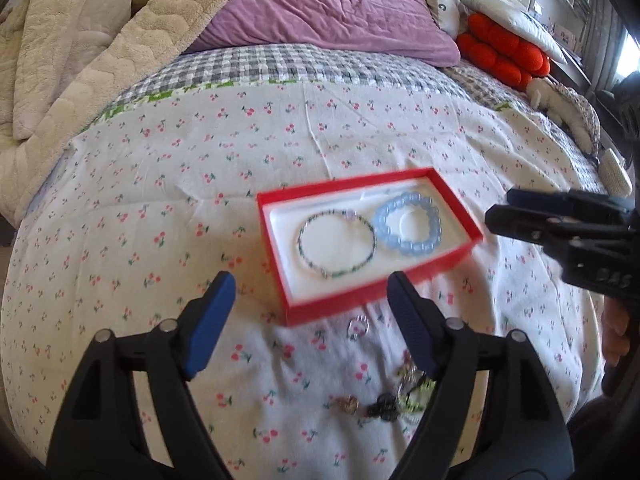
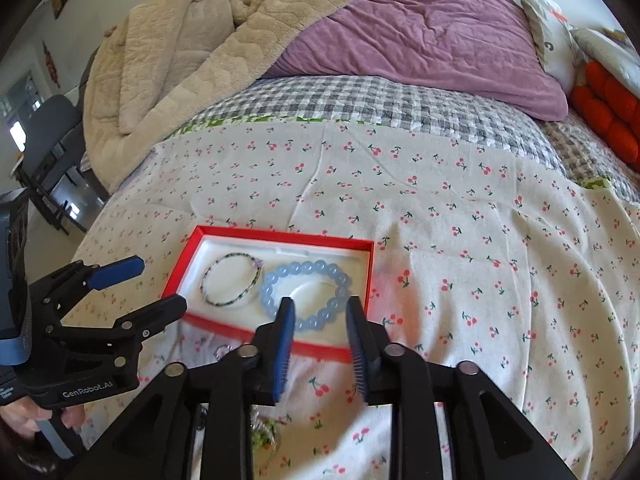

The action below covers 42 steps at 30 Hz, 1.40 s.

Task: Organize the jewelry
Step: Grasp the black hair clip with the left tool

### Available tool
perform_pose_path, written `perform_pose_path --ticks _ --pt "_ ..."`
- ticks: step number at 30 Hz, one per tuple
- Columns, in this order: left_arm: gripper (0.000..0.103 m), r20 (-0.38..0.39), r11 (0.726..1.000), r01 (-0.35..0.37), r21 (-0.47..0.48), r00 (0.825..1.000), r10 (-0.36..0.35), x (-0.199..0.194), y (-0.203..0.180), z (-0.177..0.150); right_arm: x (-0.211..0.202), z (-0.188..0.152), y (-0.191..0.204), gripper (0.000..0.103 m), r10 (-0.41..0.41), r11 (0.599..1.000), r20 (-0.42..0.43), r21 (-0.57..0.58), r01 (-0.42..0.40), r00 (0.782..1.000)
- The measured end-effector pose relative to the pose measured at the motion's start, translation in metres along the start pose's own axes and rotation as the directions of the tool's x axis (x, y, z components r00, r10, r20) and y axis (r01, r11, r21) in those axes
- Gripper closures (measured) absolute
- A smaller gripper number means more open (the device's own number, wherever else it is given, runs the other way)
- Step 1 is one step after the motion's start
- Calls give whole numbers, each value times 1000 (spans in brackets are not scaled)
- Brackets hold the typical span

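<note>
- Centrally, a red jewelry box [image 1: 370, 240] lies on the cherry-print bed sheet [image 1: 160, 208], holding a thin beaded bracelet [image 1: 337, 245] beside a blue bead bracelet [image 1: 408, 224].
- Left wrist view only: small ring [image 1: 357, 326] and loose dark and green jewelry [image 1: 394, 398] below the box; left gripper [image 1: 310, 312] fingers wide apart, empty.
- Right wrist view: right gripper [image 2: 320, 338] fingers moderately parted, empty, over the blue bracelet's near edge.

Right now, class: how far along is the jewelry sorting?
Done: the thin beaded bracelet and blue bead bracelet lie inside the red box. In hand: nothing; left gripper and right gripper are open. Left: a ring and tangled pieces on the sheet.
</note>
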<state>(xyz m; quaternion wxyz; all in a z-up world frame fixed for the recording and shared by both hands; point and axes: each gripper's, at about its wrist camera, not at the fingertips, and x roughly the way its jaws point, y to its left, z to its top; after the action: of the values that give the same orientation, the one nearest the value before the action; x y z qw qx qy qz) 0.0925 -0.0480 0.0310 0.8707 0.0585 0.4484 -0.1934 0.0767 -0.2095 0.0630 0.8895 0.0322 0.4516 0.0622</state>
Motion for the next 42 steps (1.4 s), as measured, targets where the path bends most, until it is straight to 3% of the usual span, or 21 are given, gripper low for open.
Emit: perform_pose_path --ticks 1,2,9,16,20,27,29,34,37,42 --pt "24 -11 1000 1 0 1000 -1 0 1 -4 -4 -3 1 34 2 1000 12 -2 -2 1000" --pt "24 -26 1000 4 -1 1000 -4 -1 2 -10 -7 -6 2 33 7 1000 23 -9 -7 1000" --pt "24 -68 999 26 20 997 -25 -5 1 -39 -14 -30 13 33 71 997 4 -44 -71 997" --pt "24 -108 998 34 58 994 -27 -6 2 -64 -4 -62 22 32 66 993 -34 -91 -68 997" --pt "24 -137 993 64 101 989 -50 -6 -4 -82 4 -83 26 32 77 993 -63 -83 -82 995" --pt "24 -190 976 152 153 974 -122 -3 -21 -104 17 -111 40 32 52 979 -93 -192 -70 994" --pt "30 -199 971 180 159 969 -148 -2 -26 -107 21 -116 37 33 47 979 -98 -195 -66 994" --pt "56 -215 958 264 114 948 -236 2 -30 -106 21 -116 32 42 65 979 -80 -186 -79 995" --pt "63 -209 955 280 95 944 -256 6 -31 -103 22 -115 30 49 65 979 -83 -186 -79 994" --pt "65 -175 959 267 99 953 -247 11 -34 -98 24 -116 30 52 68 978 -93 -189 -85 993"
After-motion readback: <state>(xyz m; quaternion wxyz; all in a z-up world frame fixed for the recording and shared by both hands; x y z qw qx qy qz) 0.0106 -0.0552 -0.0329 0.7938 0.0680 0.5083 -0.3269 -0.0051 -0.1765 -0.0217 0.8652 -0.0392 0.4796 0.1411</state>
